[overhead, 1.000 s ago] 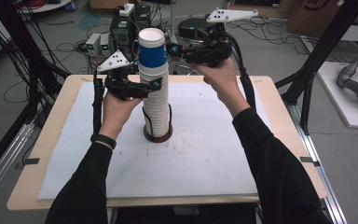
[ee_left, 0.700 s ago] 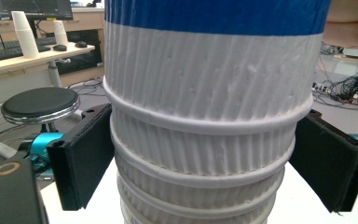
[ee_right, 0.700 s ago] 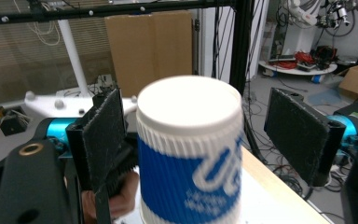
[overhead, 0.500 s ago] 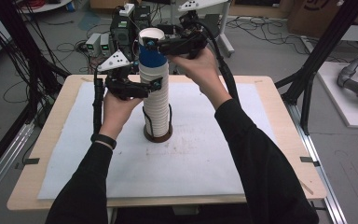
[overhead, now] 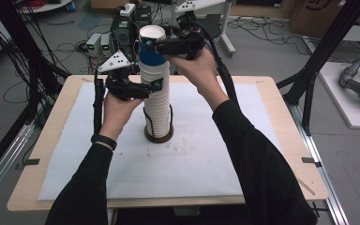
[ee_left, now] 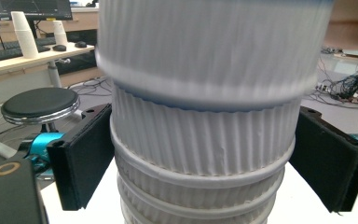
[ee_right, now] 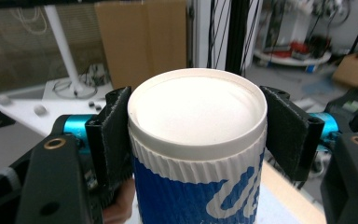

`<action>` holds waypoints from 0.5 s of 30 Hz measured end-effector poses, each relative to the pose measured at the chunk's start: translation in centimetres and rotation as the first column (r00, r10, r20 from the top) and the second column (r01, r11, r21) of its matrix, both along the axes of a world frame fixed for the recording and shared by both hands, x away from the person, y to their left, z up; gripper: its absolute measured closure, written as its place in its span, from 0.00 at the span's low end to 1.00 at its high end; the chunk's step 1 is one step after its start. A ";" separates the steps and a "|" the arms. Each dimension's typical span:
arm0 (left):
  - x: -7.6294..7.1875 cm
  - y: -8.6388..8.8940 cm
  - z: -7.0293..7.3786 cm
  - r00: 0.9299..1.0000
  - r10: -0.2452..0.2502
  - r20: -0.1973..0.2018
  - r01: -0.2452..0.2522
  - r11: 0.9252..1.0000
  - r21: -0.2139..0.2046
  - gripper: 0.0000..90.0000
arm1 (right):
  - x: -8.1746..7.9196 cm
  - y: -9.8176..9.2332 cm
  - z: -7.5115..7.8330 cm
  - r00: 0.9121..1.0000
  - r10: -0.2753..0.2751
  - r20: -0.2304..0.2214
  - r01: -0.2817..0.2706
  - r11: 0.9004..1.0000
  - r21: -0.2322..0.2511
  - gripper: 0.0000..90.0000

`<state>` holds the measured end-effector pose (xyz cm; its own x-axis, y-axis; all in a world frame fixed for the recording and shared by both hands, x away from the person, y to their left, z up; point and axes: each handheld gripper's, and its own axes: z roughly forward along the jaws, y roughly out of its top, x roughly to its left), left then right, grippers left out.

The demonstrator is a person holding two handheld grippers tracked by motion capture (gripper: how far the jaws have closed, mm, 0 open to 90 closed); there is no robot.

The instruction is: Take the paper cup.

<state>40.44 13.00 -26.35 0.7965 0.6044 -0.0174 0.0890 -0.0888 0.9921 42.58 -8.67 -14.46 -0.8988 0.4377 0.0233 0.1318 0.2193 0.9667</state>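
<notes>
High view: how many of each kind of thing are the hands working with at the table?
Blue cup: 1
Stack of white cups (cups too tightly nested to count): 1
Brown round base: 1
Grippers: 2, the left gripper and the right gripper
Total: 5

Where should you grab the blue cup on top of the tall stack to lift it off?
Grab the blue cup on its ribbed wall just under the rim, from opposite sides, level. It sits upside down with a flat top, so only the round sides offer hold. The right claw already squeezes there; the left claw steadies the white stack.
</notes>
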 end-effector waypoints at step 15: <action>0.0 0.1 0.0 1.000 0.000 0.002 0.000 1.000 0.004 0.13 | -2.1 -1.5 3.3 0.989 -0.014 0.144 -0.005 0.992 0.124 0.33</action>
<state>40.45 13.06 -26.34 0.7967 0.6042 -0.0136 0.0869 -0.0924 0.9919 40.50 -10.19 -11.20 -0.8947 0.4436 -0.0524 -0.0107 0.0960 0.9953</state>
